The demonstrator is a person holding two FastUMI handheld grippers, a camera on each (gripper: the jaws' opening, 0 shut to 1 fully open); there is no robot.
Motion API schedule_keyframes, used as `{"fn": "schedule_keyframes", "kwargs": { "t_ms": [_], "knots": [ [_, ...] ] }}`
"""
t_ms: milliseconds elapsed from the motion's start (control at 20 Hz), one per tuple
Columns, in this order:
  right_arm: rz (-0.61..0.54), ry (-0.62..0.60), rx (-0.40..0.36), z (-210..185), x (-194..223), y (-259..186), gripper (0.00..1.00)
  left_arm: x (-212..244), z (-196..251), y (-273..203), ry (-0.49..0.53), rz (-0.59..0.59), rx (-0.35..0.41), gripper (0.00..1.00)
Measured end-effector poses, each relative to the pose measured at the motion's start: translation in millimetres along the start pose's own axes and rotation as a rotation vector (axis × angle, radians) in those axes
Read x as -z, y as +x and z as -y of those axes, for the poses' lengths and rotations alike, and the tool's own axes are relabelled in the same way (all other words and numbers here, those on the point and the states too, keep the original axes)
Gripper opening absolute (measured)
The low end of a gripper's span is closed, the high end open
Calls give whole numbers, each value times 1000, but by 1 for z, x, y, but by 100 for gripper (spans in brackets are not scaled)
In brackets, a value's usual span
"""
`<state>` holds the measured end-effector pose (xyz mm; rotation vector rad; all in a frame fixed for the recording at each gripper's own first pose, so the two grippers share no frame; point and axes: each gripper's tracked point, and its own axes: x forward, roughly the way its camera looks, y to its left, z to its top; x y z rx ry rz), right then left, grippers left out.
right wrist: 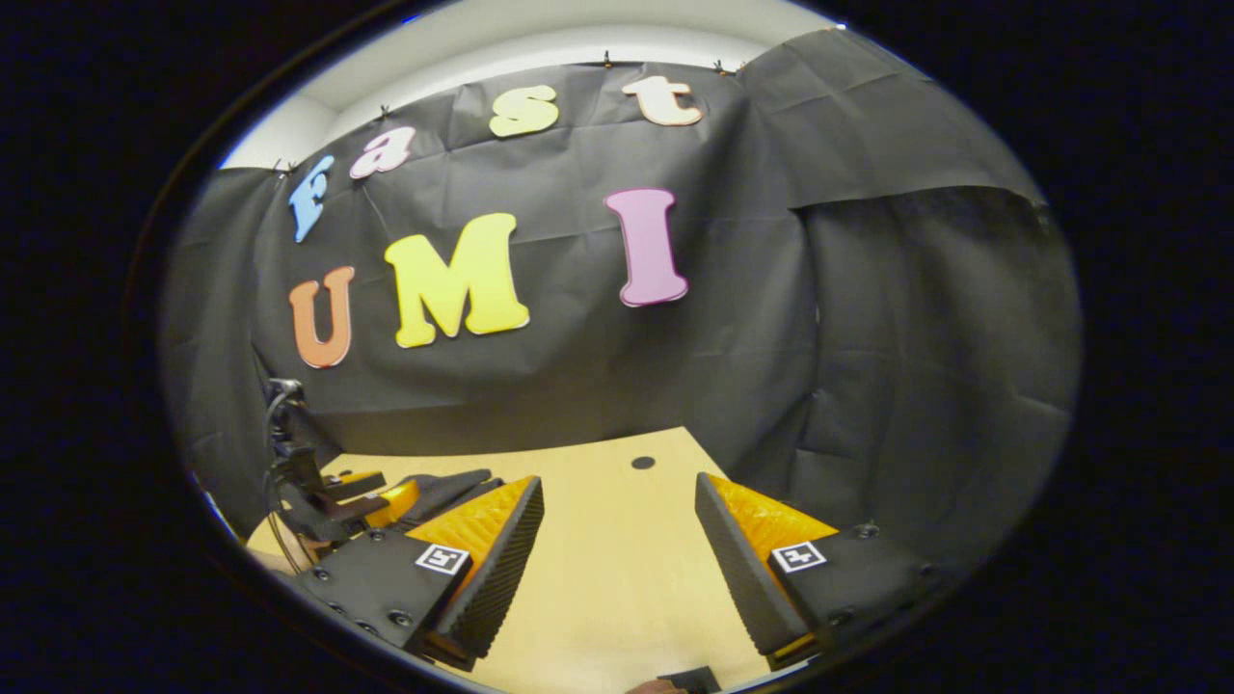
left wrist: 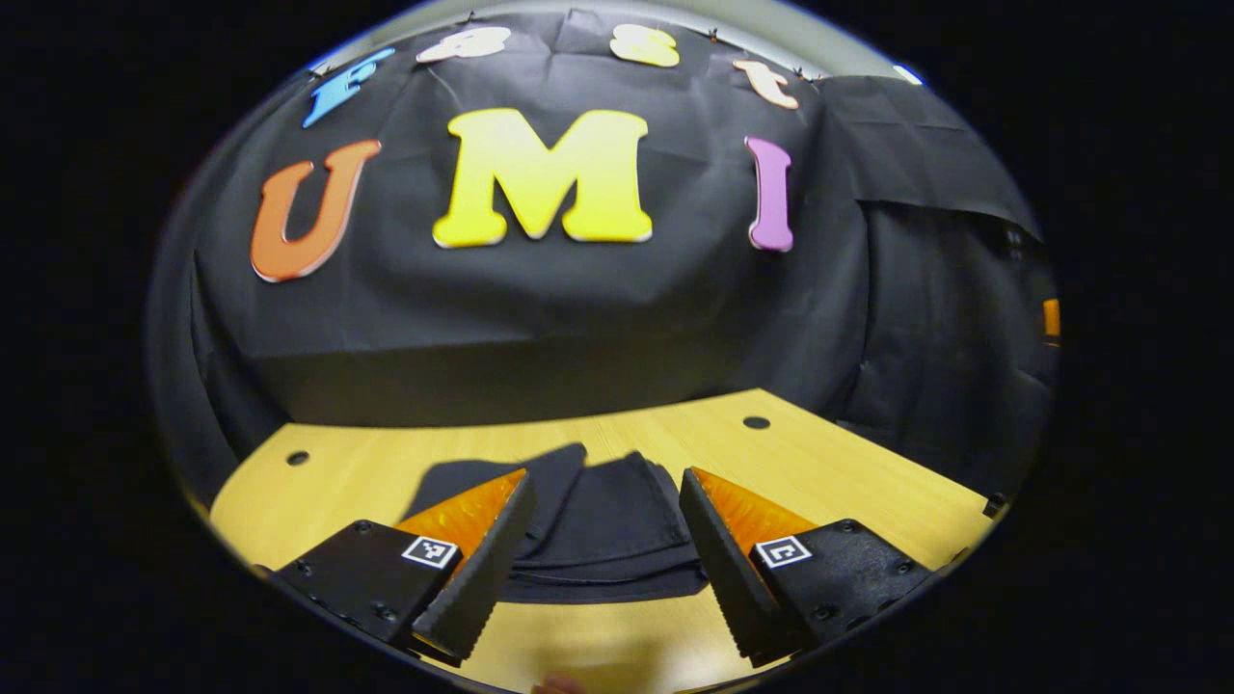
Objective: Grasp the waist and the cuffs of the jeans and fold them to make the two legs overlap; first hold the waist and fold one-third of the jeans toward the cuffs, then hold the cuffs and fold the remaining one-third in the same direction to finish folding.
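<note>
The jeans (left wrist: pixel 598 525) lie as a dark, compact bundle on the wooden counter (left wrist: pixel 848 463), and in the left gripper view they sit straight ahead at 12 o'clock, seen through the gap between the fingers. The left gripper (left wrist: pixel 603 540) has its fingers spread wide apart with nothing between them, held above the near edge of the cloth rather than on it. The right gripper (right wrist: pixel 617 559) is likewise spread and empty, facing bare counter; from its view the jeans (right wrist: pixel 448 487) lie off at about 10 o'clock, beside the other gripper (right wrist: pixel 337 496) held out over them.

The bundle looks already layered, with several edges stacked at its near side, so the folding seems far along or complete. Which end is waist and which is cuffs cannot be told from this dark heap.

The main risk lies in those stacked edges. If a gripper comes down on the near hem, it may catch only the top layer, and lifting would peel the fold open instead of carrying it over. Closing too deep could grab every layer and drag the whole bundle across the smooth wood. The right gripper stands well apart from the cloth; if only the left one pulls, the fold would likely skew and the legs slip out of line.
</note>
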<state>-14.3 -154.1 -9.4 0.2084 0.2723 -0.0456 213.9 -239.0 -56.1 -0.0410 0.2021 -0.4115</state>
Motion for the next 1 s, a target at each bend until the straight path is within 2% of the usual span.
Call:
{"fn": "schedule_keyframes", "kwargs": {
  "t_ms": [50,150,200,250,400,550,650,700,750,1000],
  "knots": [
    [6,-1,-27,-10,0,3,95,-15,-11,-16,7,30,-27,96],
    [15,-2,-81,-36,0,9,100,-36,-34,-49,5,70,-72,96],
    [22,-4,-109,-49,-1,10,98,-44,-44,-64,5,89,-95,96],
    [31,-12,-133,-60,-1,10,100,-51,-54,-82,8,106,-122,95],
    [64,-46,-180,-90,-4,10,95,-66,-76,-122,7,133,-182,95],
    [88,-68,-222,-117,-7,5,98,-73,-89,-157,-9,146,-223,96],
    [116,-79,-228,-125,-13,1,95,-77,-101,-178,-3,152,-254,96],
    [131,-87,-224,-128,-16,-1,95,-78,-103,-187,-9,157,-266,100],
    [145,-91,-215,-128,-18,-5,95,-80,-104,-195,-18,162,-271,96],
    [182,-155,-204,-142,-16,-16,98,-80,-107,-211,-35,171,-284,95]
  ]
}}
